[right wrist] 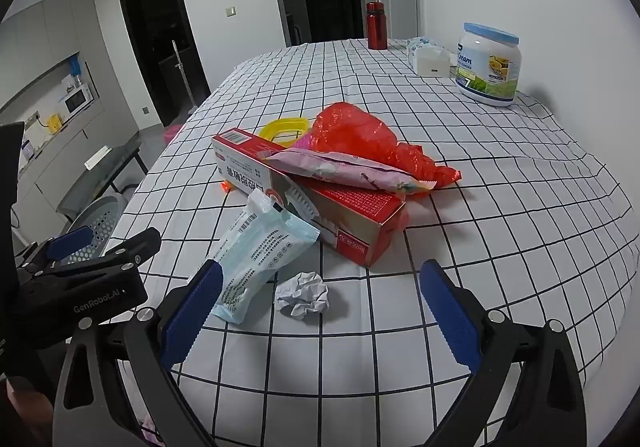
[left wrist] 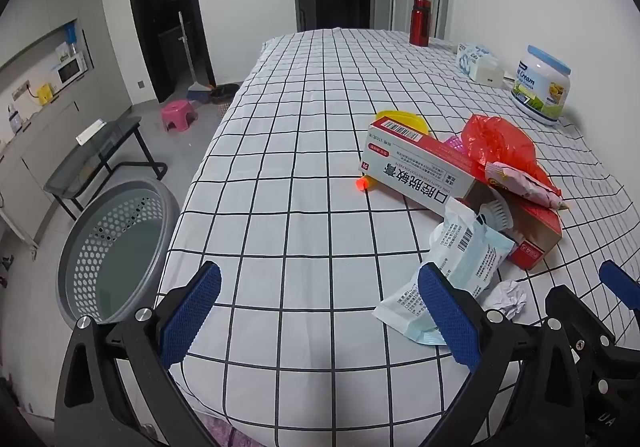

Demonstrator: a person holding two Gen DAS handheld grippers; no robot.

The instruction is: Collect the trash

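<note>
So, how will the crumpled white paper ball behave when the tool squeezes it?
The crumpled paper ball probably weighs very little and will likely compress, since its creases look loose. Being roundish and free on the checked tablecloth, it may scoot away if nudged.

Your table wears a matt cloth cover (right wrist: 480,207), white with a black grid, lightly wrinkled. At 12 o'clock of the right view you've got a glossy crinkled red plastic bag (right wrist: 360,135) and a smooth cardboard box (right wrist: 352,207). Crumpled matt paper ball (right wrist: 303,294) dead centre. Glossy film wrapper (right wrist: 256,259) at 9. Left view, 9 o'clock: perforated matt grey plastic basket (left wrist: 116,247). Metal red flask (left wrist: 420,22) at 1.
</note>
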